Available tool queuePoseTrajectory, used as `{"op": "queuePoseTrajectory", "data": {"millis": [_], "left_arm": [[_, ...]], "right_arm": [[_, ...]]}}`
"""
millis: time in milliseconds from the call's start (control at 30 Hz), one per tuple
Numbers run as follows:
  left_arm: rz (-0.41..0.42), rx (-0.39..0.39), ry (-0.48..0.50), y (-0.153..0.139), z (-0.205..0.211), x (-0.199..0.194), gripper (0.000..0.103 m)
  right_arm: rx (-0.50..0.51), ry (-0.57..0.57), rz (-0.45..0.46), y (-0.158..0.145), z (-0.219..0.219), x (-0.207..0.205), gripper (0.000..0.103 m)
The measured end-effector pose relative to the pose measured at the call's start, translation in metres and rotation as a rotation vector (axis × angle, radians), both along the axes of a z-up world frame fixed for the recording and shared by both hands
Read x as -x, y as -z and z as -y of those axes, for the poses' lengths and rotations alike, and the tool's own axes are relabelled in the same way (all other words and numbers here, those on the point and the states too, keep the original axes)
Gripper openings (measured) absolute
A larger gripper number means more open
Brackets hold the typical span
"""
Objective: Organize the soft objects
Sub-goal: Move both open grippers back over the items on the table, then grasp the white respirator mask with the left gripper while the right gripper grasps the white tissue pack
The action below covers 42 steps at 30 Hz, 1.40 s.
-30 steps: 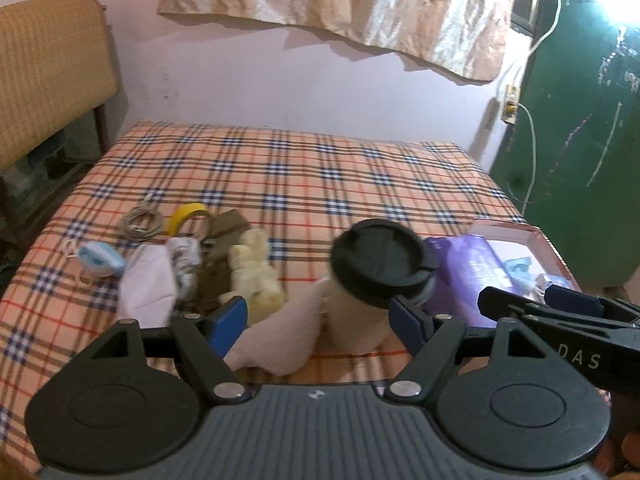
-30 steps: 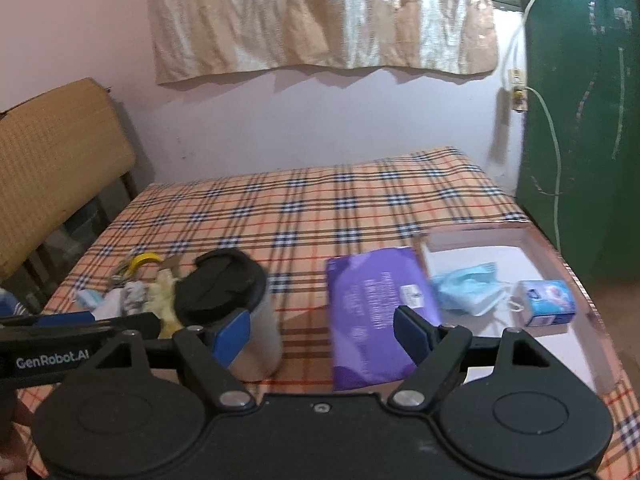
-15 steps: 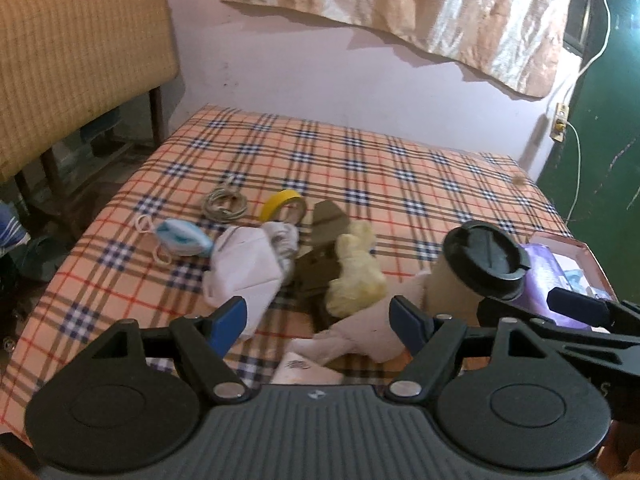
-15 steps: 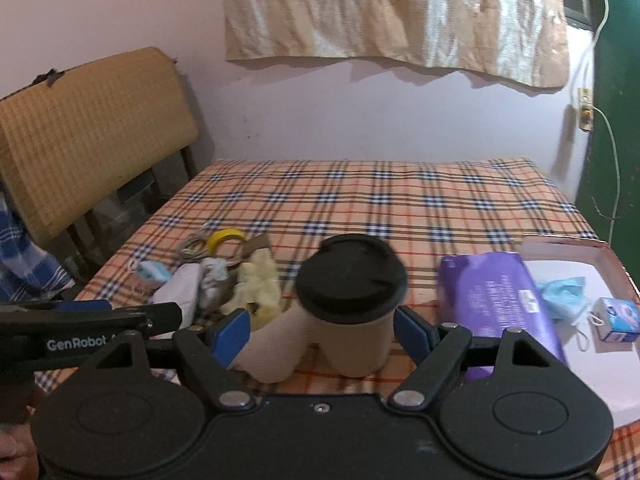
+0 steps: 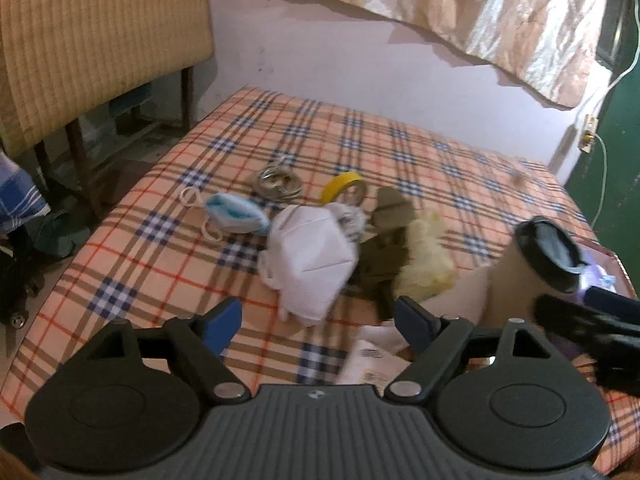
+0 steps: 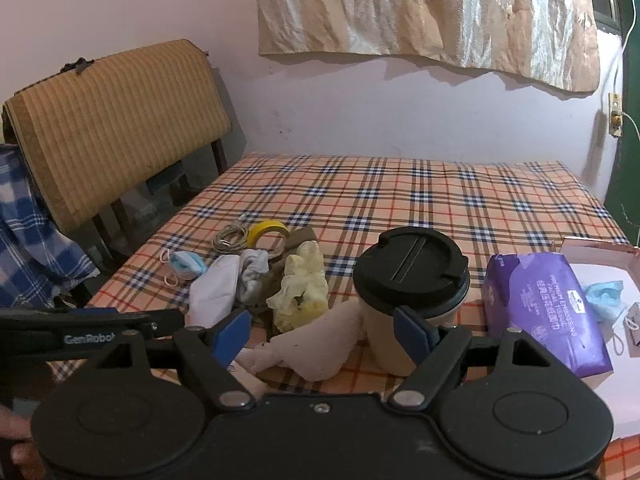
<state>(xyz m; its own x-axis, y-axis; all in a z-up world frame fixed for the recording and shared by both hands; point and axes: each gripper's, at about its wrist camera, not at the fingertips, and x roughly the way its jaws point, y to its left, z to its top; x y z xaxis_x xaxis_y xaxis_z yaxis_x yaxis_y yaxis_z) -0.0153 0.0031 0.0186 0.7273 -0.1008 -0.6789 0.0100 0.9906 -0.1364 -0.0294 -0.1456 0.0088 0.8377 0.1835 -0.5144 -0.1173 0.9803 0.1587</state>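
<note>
Soft things lie in a pile on the plaid bed: a white folded mask (image 5: 310,256) (image 6: 214,290), a blue mask (image 5: 234,214) (image 6: 185,265), an olive cloth (image 5: 384,252), yellow gloves (image 5: 426,262) (image 6: 302,284) and a pale pink cloth (image 6: 316,350). My left gripper (image 5: 318,320) is open and empty just short of the white mask. My right gripper (image 6: 322,330) is open and empty over the pink cloth. A purple tissue pack (image 6: 548,312) lies at the right beside a pink-rimmed tray (image 6: 600,246) that holds a blue mask (image 6: 604,294).
A black-lidded paper cup (image 6: 412,296) (image 5: 536,268) stands between pile and tissue pack. A coiled cable (image 5: 278,182) and a yellow tape roll (image 5: 346,188) lie behind the pile. A chair with a woven back (image 6: 112,124) stands left of the bed.
Both grippers have swung left: the left one from the cup to the white mask, the right one from the tissue pack to the pink cloth and cup. Nothing was taken hold of.
</note>
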Motion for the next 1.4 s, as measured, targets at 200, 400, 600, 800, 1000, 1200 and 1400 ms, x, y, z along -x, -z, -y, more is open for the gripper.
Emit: {"op": "queuePoseTrajectory", "data": {"millis": [200,400,600,800,1000,1200,1400], "left_arm": [[-0.003,-0.043,-0.002,0.016,-0.003,-0.021,0.093],[-0.026,-0.098,0.036,0.038,0.009,-0.049,0.094],[-0.030,-0.191,0.035,0.057,0.020,-0.078,0.095],[-0.037,-0.164,0.041,0.069,0.012,-0.097,0.072],[0.001,-0.087,0.025,0.056,-0.009,-0.074,0.046],[0.055,-0.024,0.023,0.028,-0.030,-0.021,0.045],[0.072,-0.022,-0.023,0.014,-0.052,0.018,0.046]], "right_arm": [[-0.010,-0.024,0.007,0.002,-0.002,0.001,0.092],[-0.005,-0.040,0.001,0.007,-0.004,-0.002,0.092],[-0.014,-0.058,0.009,0.010,-0.003,-0.001,0.092],[-0.014,-0.107,0.004,0.016,-0.008,0.001,0.092],[-0.017,-0.157,-0.037,0.030,-0.021,0.003,0.092],[-0.040,-0.189,-0.127,0.053,-0.048,0.004,0.092],[-0.056,-0.141,-0.230,0.075,-0.081,-0.005,0.092]]}}
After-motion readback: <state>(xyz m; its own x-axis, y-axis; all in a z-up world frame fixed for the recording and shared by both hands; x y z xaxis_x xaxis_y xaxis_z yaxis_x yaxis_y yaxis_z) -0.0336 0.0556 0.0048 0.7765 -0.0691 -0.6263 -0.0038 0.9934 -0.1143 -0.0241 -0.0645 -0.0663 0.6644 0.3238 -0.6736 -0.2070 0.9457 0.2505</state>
